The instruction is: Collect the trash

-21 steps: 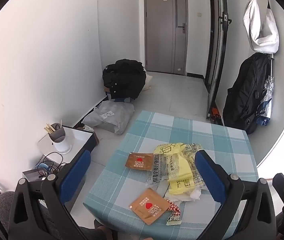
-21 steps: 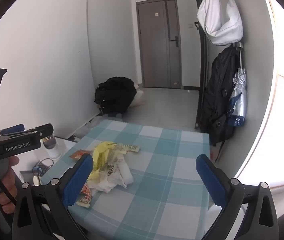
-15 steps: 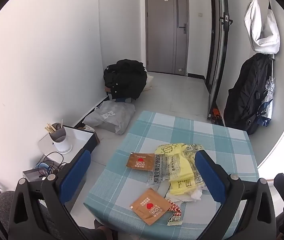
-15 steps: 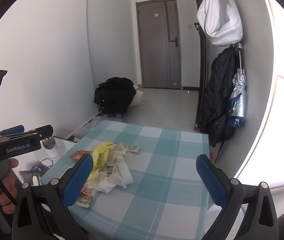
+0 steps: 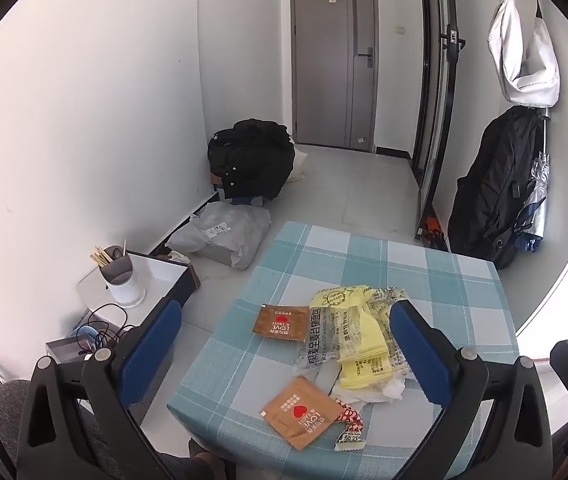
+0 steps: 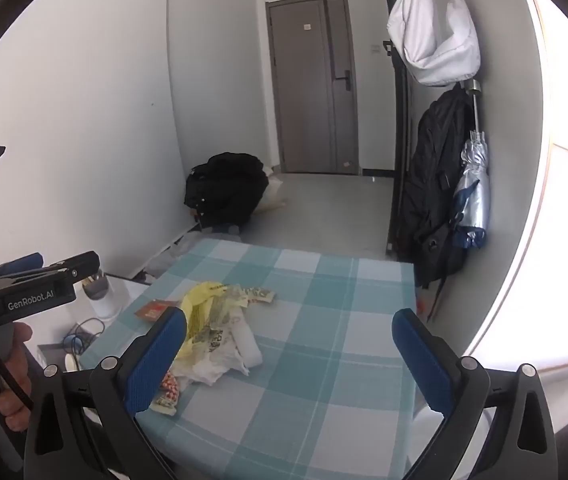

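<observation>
Both sets of tongs hover spread wide and empty above the near edge of the desk (image 5: 364, 252), left tongs (image 5: 284, 344) over the litter, right tongs (image 6: 288, 352) off to its side. Nearest lies a brown sachet (image 5: 302, 410) by a red-patterned scrap (image 5: 348, 416), then crumpled tissue (image 5: 368, 390), the yellow wrappers (image 5: 358, 332) and a second brown sachet (image 5: 282, 322) beyond. Nothing's collected yet, I'd say; next the left tongs should drop low and pinch that flat near sachet by its edge.
</observation>
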A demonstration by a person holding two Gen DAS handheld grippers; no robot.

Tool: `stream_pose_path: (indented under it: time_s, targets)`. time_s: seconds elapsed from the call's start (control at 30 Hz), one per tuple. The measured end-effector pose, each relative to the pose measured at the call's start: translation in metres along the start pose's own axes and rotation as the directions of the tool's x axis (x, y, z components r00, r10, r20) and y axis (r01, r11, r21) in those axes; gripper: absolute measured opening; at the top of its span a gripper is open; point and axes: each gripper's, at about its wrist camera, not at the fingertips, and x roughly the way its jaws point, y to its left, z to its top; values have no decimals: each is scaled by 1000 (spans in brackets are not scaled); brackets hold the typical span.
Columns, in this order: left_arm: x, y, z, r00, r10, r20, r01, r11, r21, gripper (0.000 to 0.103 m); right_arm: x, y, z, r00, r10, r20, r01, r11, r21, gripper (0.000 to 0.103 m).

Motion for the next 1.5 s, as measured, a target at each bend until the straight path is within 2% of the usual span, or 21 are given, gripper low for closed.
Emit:
stream_pose_path:
  time_s: [1.5]
  targets:
    - [-1, 6, 0, 1000, 3, 0, -4, 1000, -10, 102, -4, -2, -1, 1000, -19, 8, 19, 1000, 12, 103]
